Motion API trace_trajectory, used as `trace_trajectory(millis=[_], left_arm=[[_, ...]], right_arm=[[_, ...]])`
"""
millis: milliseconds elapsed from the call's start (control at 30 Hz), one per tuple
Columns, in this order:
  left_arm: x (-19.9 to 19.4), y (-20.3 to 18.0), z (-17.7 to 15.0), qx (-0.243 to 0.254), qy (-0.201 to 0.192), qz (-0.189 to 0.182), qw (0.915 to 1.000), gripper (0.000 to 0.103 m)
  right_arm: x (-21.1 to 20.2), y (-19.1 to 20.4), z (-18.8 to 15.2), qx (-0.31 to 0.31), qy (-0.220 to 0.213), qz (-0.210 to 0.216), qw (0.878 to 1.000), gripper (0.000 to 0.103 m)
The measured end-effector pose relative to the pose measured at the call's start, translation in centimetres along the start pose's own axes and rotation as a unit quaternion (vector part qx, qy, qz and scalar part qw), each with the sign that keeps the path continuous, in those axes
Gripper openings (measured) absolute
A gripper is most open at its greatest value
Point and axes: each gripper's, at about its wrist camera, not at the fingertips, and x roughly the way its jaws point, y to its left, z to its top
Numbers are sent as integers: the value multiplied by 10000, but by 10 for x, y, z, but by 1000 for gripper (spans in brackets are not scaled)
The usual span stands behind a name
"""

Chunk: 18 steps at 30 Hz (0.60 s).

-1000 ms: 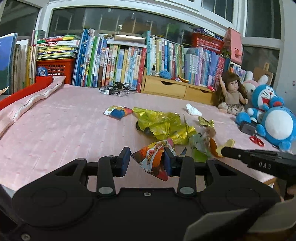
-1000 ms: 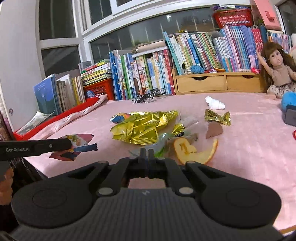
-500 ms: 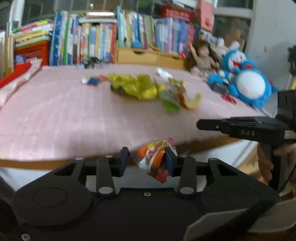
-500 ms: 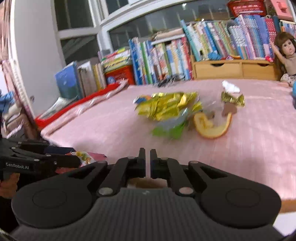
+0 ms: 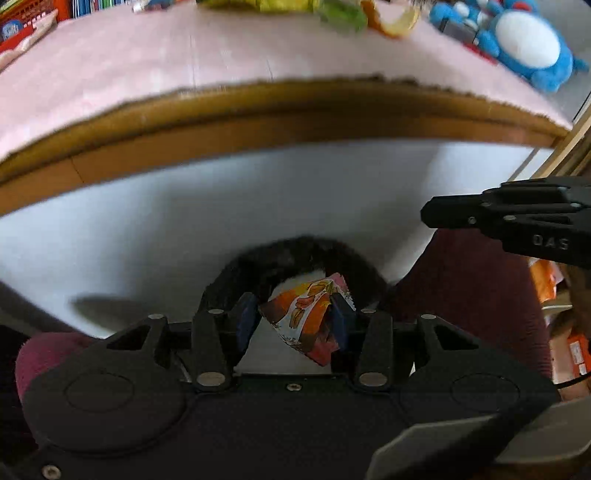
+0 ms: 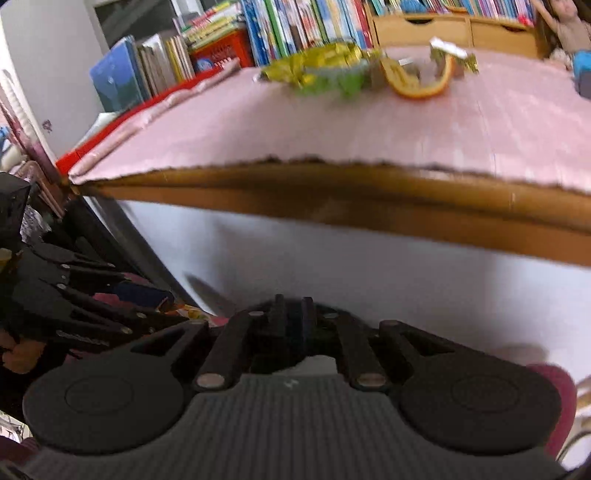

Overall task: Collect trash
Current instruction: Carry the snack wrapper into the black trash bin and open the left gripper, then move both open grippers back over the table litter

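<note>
My left gripper (image 5: 293, 319) is shut on a crumpled orange, red and white snack wrapper (image 5: 310, 317), held below the table's front edge over a dark curved rim (image 5: 295, 251). The right wrist view shows that gripper (image 6: 74, 295) at the left, with a bit of the wrapper (image 6: 186, 313) peeking out. My right gripper (image 6: 291, 314) is shut with nothing in it, also below the table edge; it appears as a black bar (image 5: 517, 218) in the left wrist view. On the pink tabletop lie a gold foil wrapper (image 6: 317, 61), a green wrapper (image 6: 332, 83) and an orange peel (image 6: 417, 83).
The table's wooden front edge (image 5: 295, 122) runs across above both grippers, with a white panel (image 5: 221, 206) under it. A dark red clothed limb (image 5: 465, 291) is at the right. Books (image 6: 295, 22) line the table's back; a blue plush toy (image 5: 528, 40) sits at its right.
Both grippers have dropped from table height to below the front edge. The left one still holds the wrapper, now over a dark rim. The right one stays shut.
</note>
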Motion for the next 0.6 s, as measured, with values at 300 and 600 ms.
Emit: trace_trajectory(millis=[300,600], left_arm=[[18,-5,3,77,249,40,9997,51],[26,-9,6,87,367,97,9992,67]], right_arm=[[6,0,-5,-9,137,1,9999,38],[10,2,-3,-14,158,28,9999,42]])
